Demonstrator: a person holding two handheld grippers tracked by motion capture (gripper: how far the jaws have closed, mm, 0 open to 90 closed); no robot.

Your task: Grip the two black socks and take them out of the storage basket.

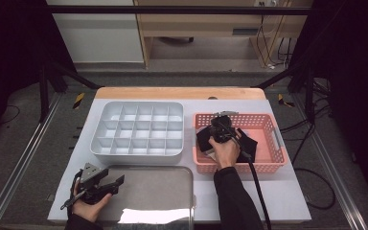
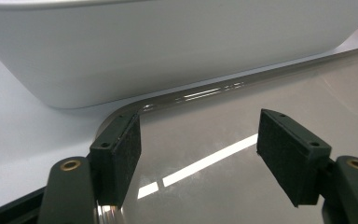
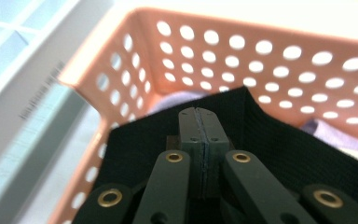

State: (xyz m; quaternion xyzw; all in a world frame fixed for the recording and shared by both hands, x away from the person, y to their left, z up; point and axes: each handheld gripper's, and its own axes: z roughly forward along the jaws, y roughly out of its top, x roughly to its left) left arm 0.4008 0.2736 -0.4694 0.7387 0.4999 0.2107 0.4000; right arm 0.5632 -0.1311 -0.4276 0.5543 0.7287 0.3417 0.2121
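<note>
White desk with three containers: black cloth in the pink basket, right tongs on it.

Beyond the grey divided tray and the steel tray, the pink basket sits at the right, holding the black cloth. The right tongs are down inside the basket, directly over the cloth, clenched, seemingly pinching a fold of it; whatever comes next is a lift straight up. The left tongs hang released over the steel tray's near-left corner, well apart from the cloth.
</note>
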